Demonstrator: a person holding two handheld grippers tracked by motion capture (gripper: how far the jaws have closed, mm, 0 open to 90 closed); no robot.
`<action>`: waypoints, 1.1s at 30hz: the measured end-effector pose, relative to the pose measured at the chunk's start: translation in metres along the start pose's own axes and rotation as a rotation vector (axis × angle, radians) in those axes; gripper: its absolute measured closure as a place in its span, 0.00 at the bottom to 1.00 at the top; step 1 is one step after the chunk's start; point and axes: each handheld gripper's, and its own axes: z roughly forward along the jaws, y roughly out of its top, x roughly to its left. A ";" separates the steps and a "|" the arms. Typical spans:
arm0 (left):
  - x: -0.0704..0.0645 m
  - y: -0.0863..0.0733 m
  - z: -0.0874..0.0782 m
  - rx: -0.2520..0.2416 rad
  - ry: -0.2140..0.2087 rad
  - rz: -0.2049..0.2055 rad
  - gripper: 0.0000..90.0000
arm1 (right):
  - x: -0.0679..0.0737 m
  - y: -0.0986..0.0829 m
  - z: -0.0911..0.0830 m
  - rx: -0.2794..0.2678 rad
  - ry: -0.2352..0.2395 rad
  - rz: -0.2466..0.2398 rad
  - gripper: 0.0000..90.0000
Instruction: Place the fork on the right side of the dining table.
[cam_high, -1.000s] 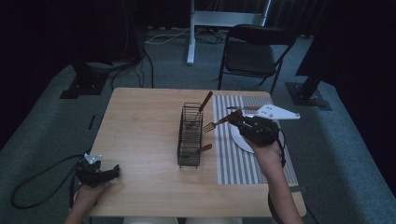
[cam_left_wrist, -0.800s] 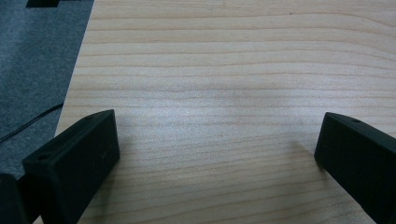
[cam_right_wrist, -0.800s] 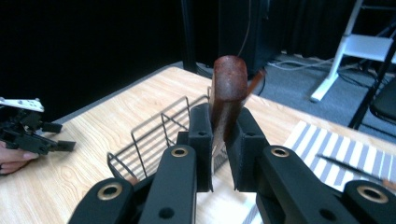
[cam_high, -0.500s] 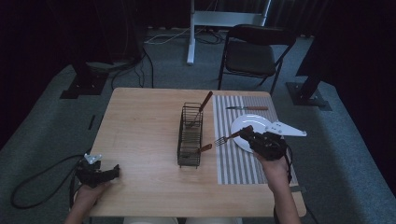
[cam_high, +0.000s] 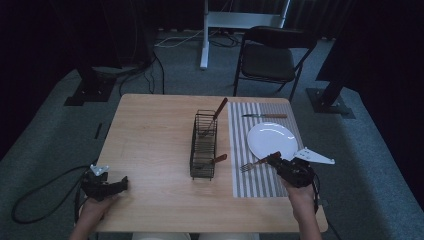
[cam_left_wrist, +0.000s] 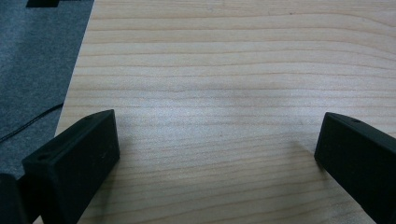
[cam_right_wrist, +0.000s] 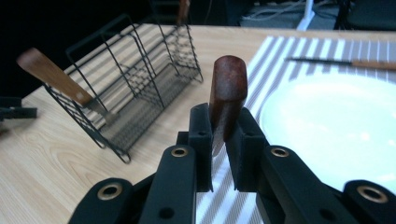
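My right gripper (cam_high: 275, 161) is shut on the wooden handle of a fork (cam_high: 254, 163). The fork hangs low over the striped placemat (cam_high: 257, 182), just left of the white plate (cam_high: 272, 140), tines pointing toward the wire basket (cam_high: 204, 145). In the right gripper view the fork handle (cam_right_wrist: 227, 88) stands up between the shut jaws of my right gripper (cam_right_wrist: 223, 128). My left gripper (cam_high: 116, 185) rests at the table's near left corner. In the left gripper view my left gripper (cam_left_wrist: 217, 144) is open over bare wood.
The wire basket (cam_right_wrist: 140, 84) holds two wooden-handled utensils, one at its far end (cam_high: 219, 109) and one at its near end (cam_high: 217, 159). A knife (cam_high: 265, 116) lies on the mat beyond the plate (cam_right_wrist: 336, 126). A folding chair (cam_high: 270, 55) stands behind the table.
My right gripper has carried the fork from beside the basket's far end toward the person, down to the near left side of the plate. The left gripper has stayed put.
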 end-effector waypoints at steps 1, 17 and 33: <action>0.000 0.000 0.000 -0.001 0.000 -0.002 0.00 | -0.002 -0.005 -0.001 0.005 -0.005 0.007 0.90; -0.001 0.000 0.000 -0.001 0.002 -0.006 0.00 | -0.032 -0.036 -0.019 -0.021 0.000 0.152 0.90; -0.001 0.000 0.000 -0.002 0.002 -0.007 0.00 | -0.059 -0.060 -0.029 -0.002 -0.020 0.228 0.83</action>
